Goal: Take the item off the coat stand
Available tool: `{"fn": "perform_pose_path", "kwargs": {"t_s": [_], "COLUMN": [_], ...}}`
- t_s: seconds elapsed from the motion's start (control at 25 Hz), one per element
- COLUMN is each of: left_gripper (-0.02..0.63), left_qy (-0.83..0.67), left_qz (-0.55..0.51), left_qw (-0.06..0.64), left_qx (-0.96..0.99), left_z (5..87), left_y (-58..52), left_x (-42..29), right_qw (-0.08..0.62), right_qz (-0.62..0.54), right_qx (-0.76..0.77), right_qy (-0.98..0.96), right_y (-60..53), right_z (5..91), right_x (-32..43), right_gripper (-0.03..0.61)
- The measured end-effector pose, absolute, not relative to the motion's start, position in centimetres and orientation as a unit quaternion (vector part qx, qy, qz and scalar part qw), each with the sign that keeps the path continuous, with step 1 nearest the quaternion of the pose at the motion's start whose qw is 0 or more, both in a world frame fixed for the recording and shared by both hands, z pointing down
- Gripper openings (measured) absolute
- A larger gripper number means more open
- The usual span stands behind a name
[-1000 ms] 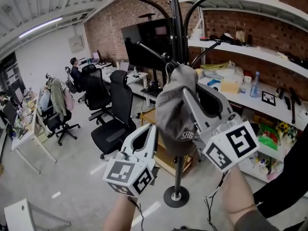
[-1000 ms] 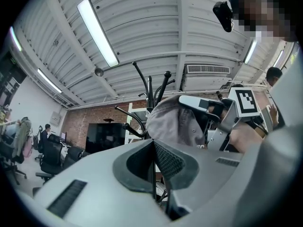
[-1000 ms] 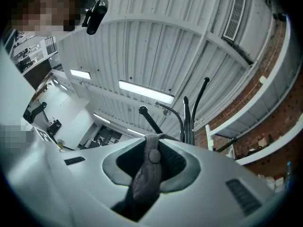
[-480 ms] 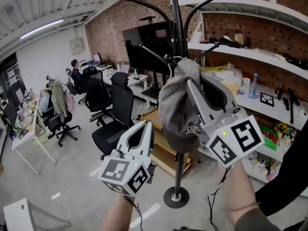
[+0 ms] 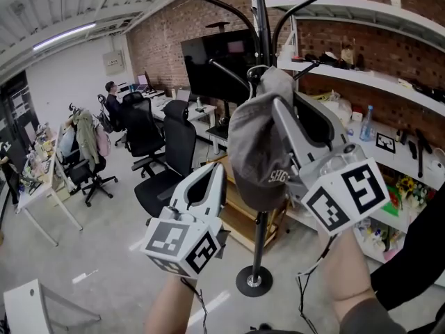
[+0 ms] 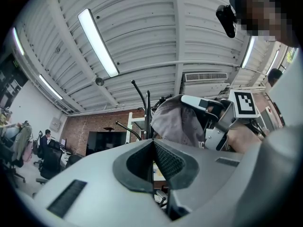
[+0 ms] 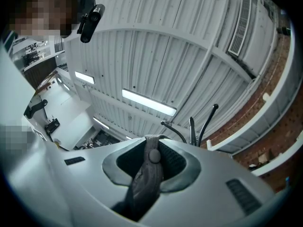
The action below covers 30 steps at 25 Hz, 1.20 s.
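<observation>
Grey cap (image 7: 146, 181) fabric clamped between the right gripper (image 7: 152, 150) pads; left gripper (image 6: 152, 144) jaws together, empty, just beside it. Cap has risen slightly with the hand, crown still close against the coat stand (image 5: 263, 26) hooks. Lift-off under way, probably not yet clear

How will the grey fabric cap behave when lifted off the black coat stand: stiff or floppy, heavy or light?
The grey fabric cap is probably floppy: it bunches where the right gripper pinches it. It looks light: one pinch seems to hold it. Its cloth might snag on the black coat stand.
</observation>
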<state>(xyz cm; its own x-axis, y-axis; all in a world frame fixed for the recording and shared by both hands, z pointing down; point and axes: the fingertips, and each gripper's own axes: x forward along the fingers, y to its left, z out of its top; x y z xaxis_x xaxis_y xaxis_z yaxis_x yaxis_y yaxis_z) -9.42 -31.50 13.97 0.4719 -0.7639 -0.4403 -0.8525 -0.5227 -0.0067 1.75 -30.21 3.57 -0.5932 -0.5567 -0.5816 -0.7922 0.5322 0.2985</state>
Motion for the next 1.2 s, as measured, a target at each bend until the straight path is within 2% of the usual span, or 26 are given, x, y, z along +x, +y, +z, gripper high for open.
{"fn": "perform_pose_path", "kwargs": {"t_s": [0.52,0.88,1.2], "left_gripper": [0.008,0.006,0.008], "left_qy": [0.468,0.475,0.474], "left_qz": [0.222,0.211,0.21], "left_qw": [0.13,0.079,0.057], "left_qx": [-0.845,-0.851,-0.854], "left_z": [11.9,16.8,18.7], "left_y": [-25.4,-24.0,-22.9], "left_x": [-10.8,-12.2,-12.7], "right_qw": [0.229,0.217,0.23], "right_qz": [0.287,0.259,0.262], "right_qx": [-0.388,-0.414,-0.422], "right_qy": [0.845,0.845,0.837], "right_y": [-24.8,-23.2,-21.8], "right_z": [2.7,7.8,6.0], "right_x": [0.9,1.3,2.0], "right_gripper": [0.092,0.092,0.092]}}
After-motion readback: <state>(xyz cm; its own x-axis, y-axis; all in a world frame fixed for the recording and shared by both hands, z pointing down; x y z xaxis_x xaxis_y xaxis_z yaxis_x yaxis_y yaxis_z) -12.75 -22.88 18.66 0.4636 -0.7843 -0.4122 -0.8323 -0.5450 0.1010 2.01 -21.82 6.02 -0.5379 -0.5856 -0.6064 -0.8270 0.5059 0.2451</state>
